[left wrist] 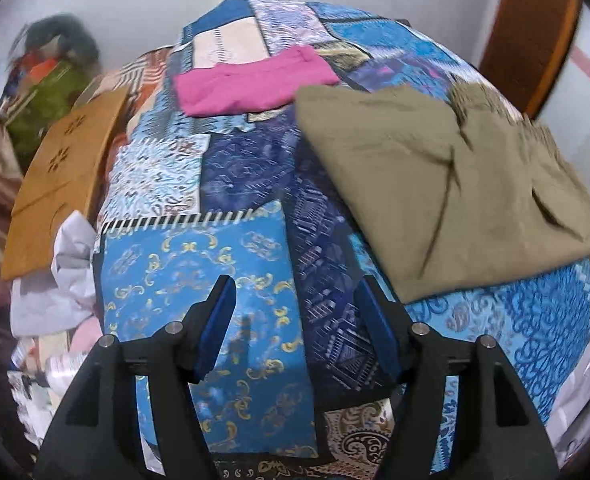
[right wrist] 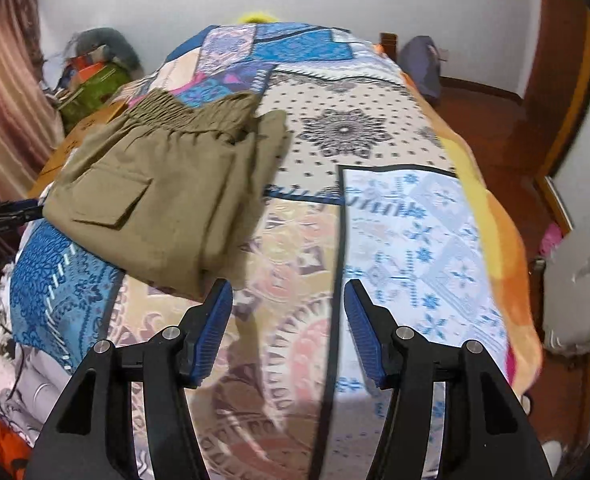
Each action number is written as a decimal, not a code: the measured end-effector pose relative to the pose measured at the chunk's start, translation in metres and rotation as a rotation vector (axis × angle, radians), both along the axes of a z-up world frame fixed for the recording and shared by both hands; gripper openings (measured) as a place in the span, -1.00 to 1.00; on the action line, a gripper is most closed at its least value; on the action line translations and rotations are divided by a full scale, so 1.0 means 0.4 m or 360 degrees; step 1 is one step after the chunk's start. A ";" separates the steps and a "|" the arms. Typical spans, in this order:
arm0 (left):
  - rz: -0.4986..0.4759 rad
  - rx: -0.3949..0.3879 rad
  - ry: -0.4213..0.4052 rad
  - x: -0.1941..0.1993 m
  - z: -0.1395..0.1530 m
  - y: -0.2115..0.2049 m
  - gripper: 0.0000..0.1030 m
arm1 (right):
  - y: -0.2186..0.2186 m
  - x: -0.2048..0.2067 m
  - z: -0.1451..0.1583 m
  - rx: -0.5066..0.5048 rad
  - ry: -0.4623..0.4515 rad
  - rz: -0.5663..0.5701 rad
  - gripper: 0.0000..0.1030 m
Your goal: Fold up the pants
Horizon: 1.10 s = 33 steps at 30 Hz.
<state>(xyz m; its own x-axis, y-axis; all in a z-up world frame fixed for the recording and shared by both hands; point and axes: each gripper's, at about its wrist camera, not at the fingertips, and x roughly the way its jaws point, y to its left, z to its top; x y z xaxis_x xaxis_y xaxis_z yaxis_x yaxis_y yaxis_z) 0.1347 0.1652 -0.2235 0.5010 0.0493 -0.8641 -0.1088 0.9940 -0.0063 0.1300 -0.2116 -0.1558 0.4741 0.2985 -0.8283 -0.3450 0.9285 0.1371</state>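
Olive-khaki pants (left wrist: 435,184) lie folded into a compact bundle on the patchwork bedspread (left wrist: 223,184). In the right wrist view the pants (right wrist: 167,200) show their elastic waistband at the top and a flap pocket. My left gripper (left wrist: 295,292) is open and empty, hovering over the bedspread just left of the pants' near corner. My right gripper (right wrist: 289,292) is open and empty, just right of the pants' near edge. A tip of the left gripper (right wrist: 7,212) shows at the far left of the right wrist view.
A folded pink garment (left wrist: 251,84) lies farther back on the bed. A wooden board (left wrist: 63,176) and white cloth (left wrist: 67,276) lie along the bed's left side. The bedspread (right wrist: 375,208) ends at an orange edge (right wrist: 491,216) on the right, above the red floor (right wrist: 495,120).
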 end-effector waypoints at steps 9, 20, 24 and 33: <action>-0.0036 -0.0190 -0.0141 0.088 0.071 -0.033 0.25 | 0.057 0.068 0.054 0.0116 -0.0120 0.0030 0.31; -0.0097 -0.0427 0.0029 0.191 -0.040 -0.056 0.25 | 0.126 0.164 -0.048 0.0268 0.0098 0.0115 0.33; -0.0117 -0.0564 0.0035 0.223 -0.047 -0.048 0.19 | 0.118 0.205 -0.071 0.0395 0.0190 0.0125 0.33; -0.0148 -0.0539 -0.0010 0.274 -0.030 -0.062 -0.44 | 0.134 0.251 -0.074 0.0459 0.0229 0.0157 -0.04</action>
<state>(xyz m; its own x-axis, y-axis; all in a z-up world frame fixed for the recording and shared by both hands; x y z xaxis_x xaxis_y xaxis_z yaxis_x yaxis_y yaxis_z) 0.2444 0.1403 -0.2357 0.4951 -0.2859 -0.8204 -0.0166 0.9410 -0.3379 0.2305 -0.1579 -0.1853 0.3155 0.5690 -0.7594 -0.3895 0.8074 0.4432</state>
